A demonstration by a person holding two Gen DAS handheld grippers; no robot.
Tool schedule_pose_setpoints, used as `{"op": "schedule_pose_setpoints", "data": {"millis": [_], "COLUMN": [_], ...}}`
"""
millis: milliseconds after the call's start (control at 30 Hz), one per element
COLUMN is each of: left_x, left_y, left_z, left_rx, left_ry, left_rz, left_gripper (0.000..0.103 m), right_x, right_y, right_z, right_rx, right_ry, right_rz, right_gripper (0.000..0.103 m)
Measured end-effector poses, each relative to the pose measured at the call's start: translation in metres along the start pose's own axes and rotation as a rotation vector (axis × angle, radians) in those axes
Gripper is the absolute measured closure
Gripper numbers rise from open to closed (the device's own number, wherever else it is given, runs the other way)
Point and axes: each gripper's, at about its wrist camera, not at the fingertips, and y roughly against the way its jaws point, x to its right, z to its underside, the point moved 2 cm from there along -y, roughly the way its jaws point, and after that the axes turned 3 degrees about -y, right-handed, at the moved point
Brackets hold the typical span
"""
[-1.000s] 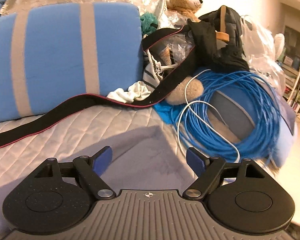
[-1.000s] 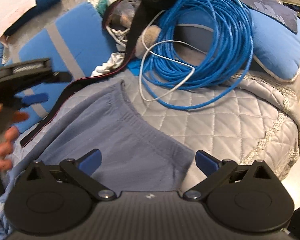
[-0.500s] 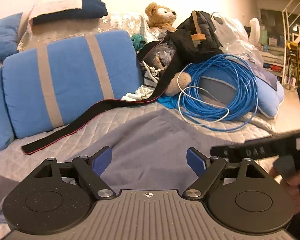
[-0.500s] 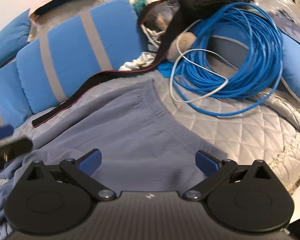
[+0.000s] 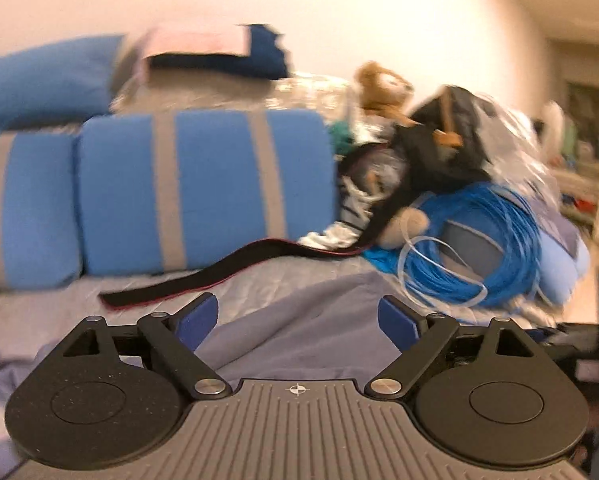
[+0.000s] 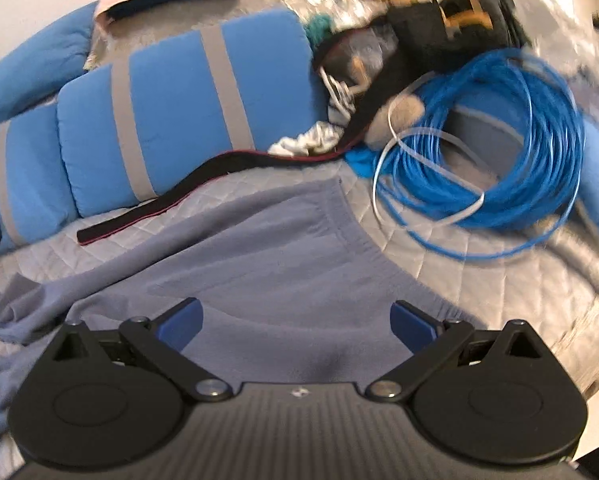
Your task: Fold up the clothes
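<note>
Both sets of my fingers stood wide and held nothing: the left gripper (image 5: 297,316) and the right gripper (image 6: 295,318) hovered over the grey-blue garment (image 6: 283,248). It lay spread on the quilted bed (image 6: 479,280), its ribbed hem toward the far right and its left end bunched, so I judged it unfolded. Far behind, the blue cable coil (image 6: 495,140), black strap (image 6: 203,184) and striped cushion (image 6: 179,100) left the near bed for folding.

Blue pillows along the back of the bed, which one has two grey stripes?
The big middle pillow, just behind the black strap. The pillow left of it shows one stripe; the plain pillow behind has none.
</note>
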Motion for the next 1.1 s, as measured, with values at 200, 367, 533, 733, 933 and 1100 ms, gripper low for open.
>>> {"op": "schedule_pose_setpoints", "data": {"millis": [200,367,533,733,933,1100], "left_x": [-0.029,-0.053,-0.060,-0.054,-0.043,-0.049], "left_y": [0.004,0.007,0.003,0.000,-0.025,-0.049], "left_z": [0.002,0.004,0.004,0.016,0.033,0.040], "left_rx": [-0.039,-0.071,-0.108,-0.174,-0.265,-0.296], "left_ry": [0.155,0.285,0.332,0.289,0.104,0.031], "left_rz": [-0.021,-0.038,-0.042,0.002,0.084,0.120], "left_gripper": [0.013,0.006,0.006,0.006,0.006,0.006], "right_x": [-0.020,-0.023,-0.024,-0.014,-0.002,0.001], "right_y": [0.025,0.013,0.004,0.013,0.020,0.017], "right_z": [-0.009,-0.002,0.002,0.011,0.019,0.021], "right_rx": [0.097,0.029,-0.020,-0.066,-0.111,-0.180], "right_ry": [0.126,0.143,0.173,0.226,0.247,0.176], "right_rz": [0.003,-0.072,-0.096,-0.128,-0.150,-0.207], "right_gripper": [0.000,0.000,0.000,0.000,0.000,0.000]}}
